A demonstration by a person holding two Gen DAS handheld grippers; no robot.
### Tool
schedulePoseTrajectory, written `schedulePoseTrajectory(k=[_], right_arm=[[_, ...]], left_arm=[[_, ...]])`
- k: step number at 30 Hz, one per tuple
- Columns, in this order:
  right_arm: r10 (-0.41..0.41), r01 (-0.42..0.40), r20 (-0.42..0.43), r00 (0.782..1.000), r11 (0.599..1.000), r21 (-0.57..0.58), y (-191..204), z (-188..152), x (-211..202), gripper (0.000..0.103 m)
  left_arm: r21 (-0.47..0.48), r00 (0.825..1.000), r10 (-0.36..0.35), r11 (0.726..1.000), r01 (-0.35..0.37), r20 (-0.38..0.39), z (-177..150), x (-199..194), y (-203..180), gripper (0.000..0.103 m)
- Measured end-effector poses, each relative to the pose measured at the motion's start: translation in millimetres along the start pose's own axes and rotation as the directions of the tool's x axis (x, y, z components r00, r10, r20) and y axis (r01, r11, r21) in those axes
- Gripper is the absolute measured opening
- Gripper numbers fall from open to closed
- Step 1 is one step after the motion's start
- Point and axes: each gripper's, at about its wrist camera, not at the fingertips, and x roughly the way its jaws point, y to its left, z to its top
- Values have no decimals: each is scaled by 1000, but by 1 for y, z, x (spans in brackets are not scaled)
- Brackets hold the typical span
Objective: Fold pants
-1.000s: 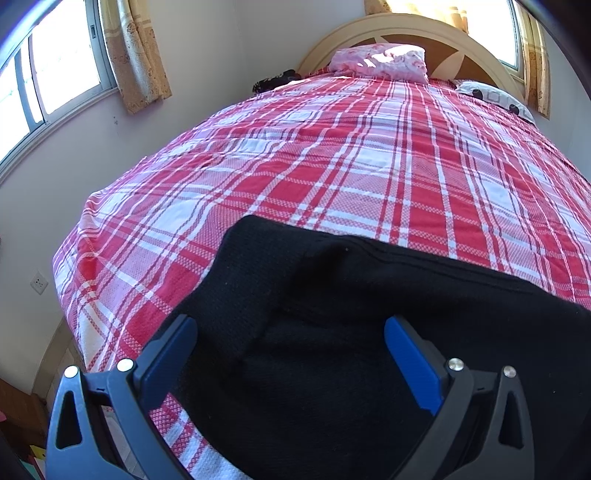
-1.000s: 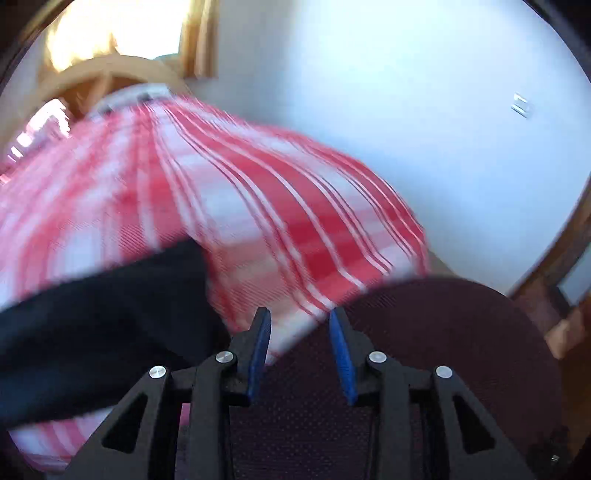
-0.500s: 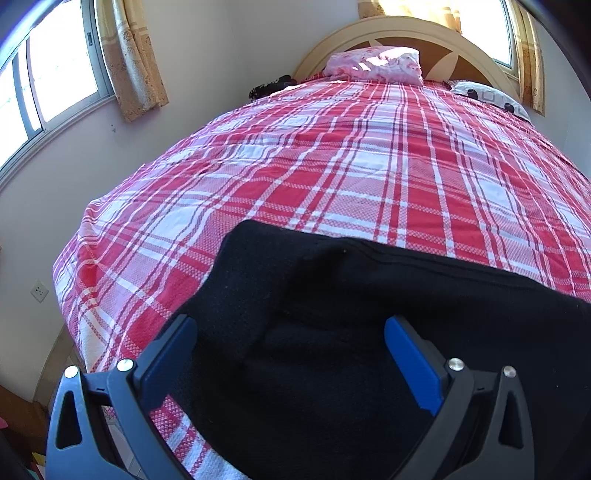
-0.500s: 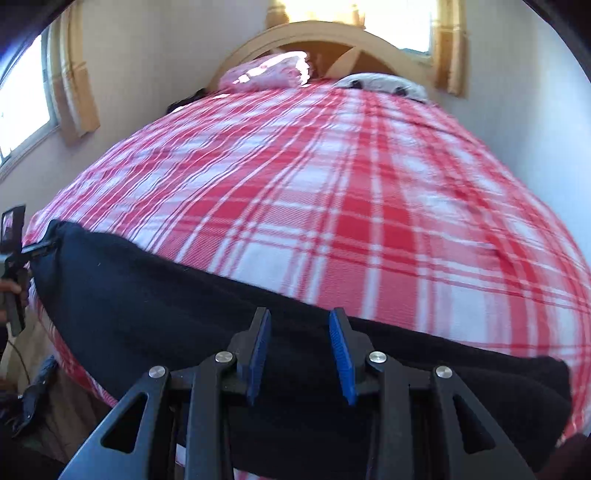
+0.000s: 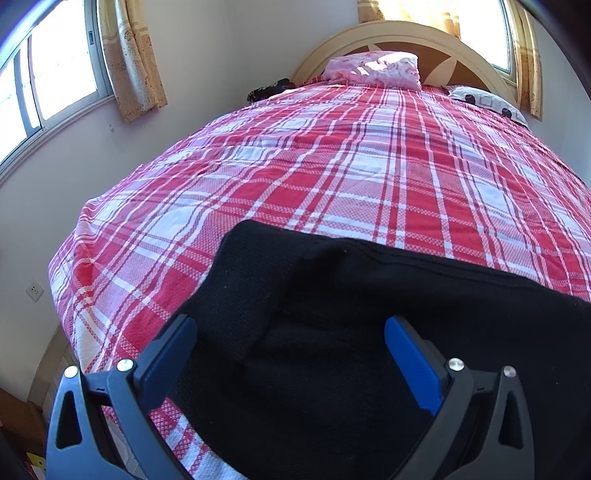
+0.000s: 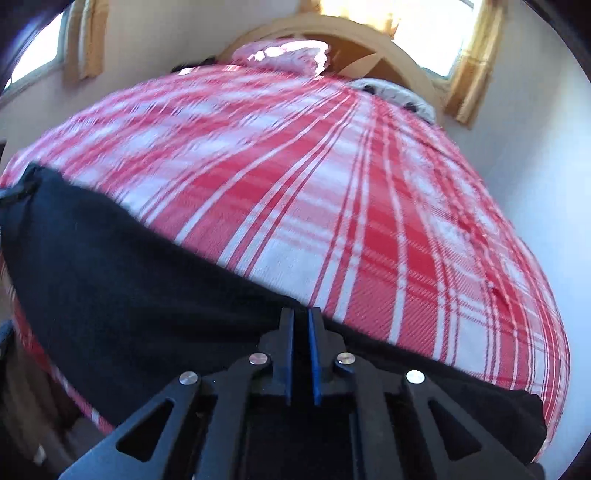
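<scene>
Two pillows sit far off at the head of the bed: a pink flowered pillow (image 5: 373,68) and a white pillow with dark spots (image 5: 487,101). Behind them stands a curved wooden headboard (image 5: 406,33). A small dark heap (image 5: 271,88) lies by the pink pillow, too small to tell what it is. A yellow curtain (image 5: 131,59) hangs on the wall at the left side.

The soft black pants (image 5: 332,332) lie flat across the near end of the red and white checked bed cover (image 5: 351,166), stretching from side to side. One end reaches close to the left edge of the bed, and the other end, seen from the right camera, stops near the right edge (image 6: 517,417).

The left gripper (image 5: 290,345) has its blue fingers spread wide, one on each side of a bump in the pants, pinching nothing. The right gripper (image 6: 301,325) has its fingers pulled almost together right over the far edge of the pants. I cannot tell if cloth is caught between them.

Beyond the pants the checked cover is bare all the way up to the pillows.
</scene>
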Motion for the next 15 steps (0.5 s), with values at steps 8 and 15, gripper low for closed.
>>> schedulePoseTrajectory(k=[8,15], right_arm=[[8,-8,-7,1000,1000,19,4,-6,7,9],[167,-167,3,986,983,83,-4,5,-28,24]], left_arm=[[-17,1000,26,1000,-26,1,2,-6,12,103],[57,983,-19,998,9,181,10,-61,-8,103]])
